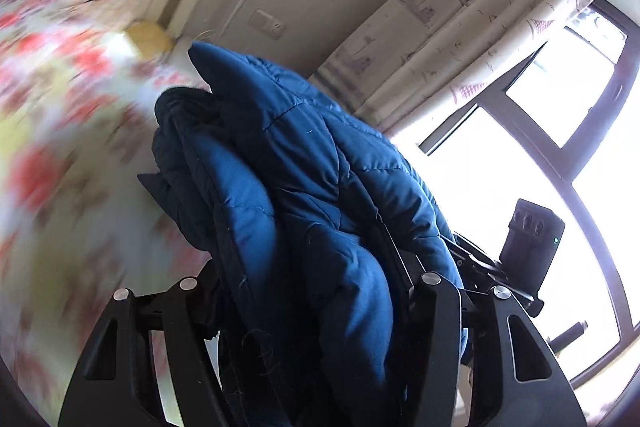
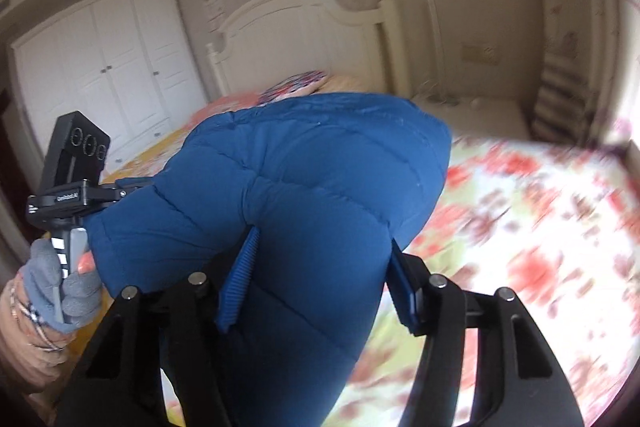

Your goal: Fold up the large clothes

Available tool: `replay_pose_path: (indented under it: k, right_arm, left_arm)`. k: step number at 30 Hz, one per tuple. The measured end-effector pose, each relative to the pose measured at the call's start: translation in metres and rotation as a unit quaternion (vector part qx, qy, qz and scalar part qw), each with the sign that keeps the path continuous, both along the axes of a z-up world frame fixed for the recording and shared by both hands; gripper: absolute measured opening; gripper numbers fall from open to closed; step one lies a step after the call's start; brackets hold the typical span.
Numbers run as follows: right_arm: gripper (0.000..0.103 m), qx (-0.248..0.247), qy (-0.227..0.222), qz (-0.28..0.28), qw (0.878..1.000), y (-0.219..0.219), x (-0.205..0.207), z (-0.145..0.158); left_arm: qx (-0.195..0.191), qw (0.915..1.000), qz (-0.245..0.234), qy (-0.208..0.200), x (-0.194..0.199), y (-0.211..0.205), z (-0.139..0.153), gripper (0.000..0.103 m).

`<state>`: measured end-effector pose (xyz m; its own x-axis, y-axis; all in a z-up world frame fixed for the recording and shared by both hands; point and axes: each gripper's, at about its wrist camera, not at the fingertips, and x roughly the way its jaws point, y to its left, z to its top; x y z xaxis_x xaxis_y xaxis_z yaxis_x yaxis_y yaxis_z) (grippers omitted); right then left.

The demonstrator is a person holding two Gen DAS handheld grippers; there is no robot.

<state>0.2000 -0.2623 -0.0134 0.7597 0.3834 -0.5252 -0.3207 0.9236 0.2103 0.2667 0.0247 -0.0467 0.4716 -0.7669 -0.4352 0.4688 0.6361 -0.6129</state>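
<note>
right wrist | right tongs [image 2: 320, 267] clamp puffy quilted blue jacket [image 2: 304, 179] | left tongs [image 1: 320, 287] clamp same bunched jacket

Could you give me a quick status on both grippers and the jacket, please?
Left gripper shut on blue padded jacket. Right gripper shut on it too. Jacket bunched, held above floral bedspread. Nothing in the way.

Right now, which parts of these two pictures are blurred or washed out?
Left wrist view: floral bedspread smeared by motion, window blown out white, blue jacket sharp. Right wrist view: bedspread streaked, jacket fairly clear.
</note>
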Motion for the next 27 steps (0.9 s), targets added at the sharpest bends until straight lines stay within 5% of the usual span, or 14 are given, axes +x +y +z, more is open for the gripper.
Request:
replay_pose_path:
  k: [4,8,10,11,15,19,22,23,27]
  right_arm:
    - [0.057,-0.02,0.014,-0.048,0.999,-0.042,0.055,-0.005]
    - [0.066,-0.061,0.073,-0.088,0.992,-0.075,0.091,-0.066]
    - [0.072,-0.012,0.05,-0.077,0.996,-0.088,0.077,-0.073]
    - [0.08,-0.008,0.054,-0.082,0.995,-0.089,0.072,-0.074]
    - [0.081,-0.069,0.008,-0.122,0.99,-0.078,0.048,-0.046]
    - [0.083,-0.103,-0.038,-0.086,0.99,-0.037,0.043,-0.032]
    - [0.085,-0.183,0.013,-0.032,0.982,0.007,0.056,-0.061]
    - [0.084,-0.218,-0.002,-0.035,0.975,0.019,0.05,-0.069]
    - [0.082,-0.231,-0.002,-0.013,0.973,0.022,0.029,-0.059]
  left_arm:
    - [0.002,1.0,0.001,-0.003,0.067,-0.055,-0.005,0.05]
    - [0.11,0.9926,0.008,0.051,0.104,-0.115,-0.072,0.057]
    - [0.093,0.9951,0.027,0.02,0.094,-0.111,-0.083,0.061]
    - [0.079,0.9958,0.029,0.036,0.094,-0.105,-0.087,0.065]
    - [0.103,0.9935,0.042,0.024,0.084,-0.096,-0.081,0.07]
    - [0.147,0.9852,0.087,-0.01,0.071,-0.102,-0.069,0.079]
    - [0.15,0.9813,0.12,-0.014,0.062,-0.093,-0.064,0.085]
    - [0.157,0.9787,0.131,-0.016,0.066,-0.096,-0.058,0.089]
    - [0.203,0.9629,0.163,-0.07,0.033,-0.086,-0.026,0.091]
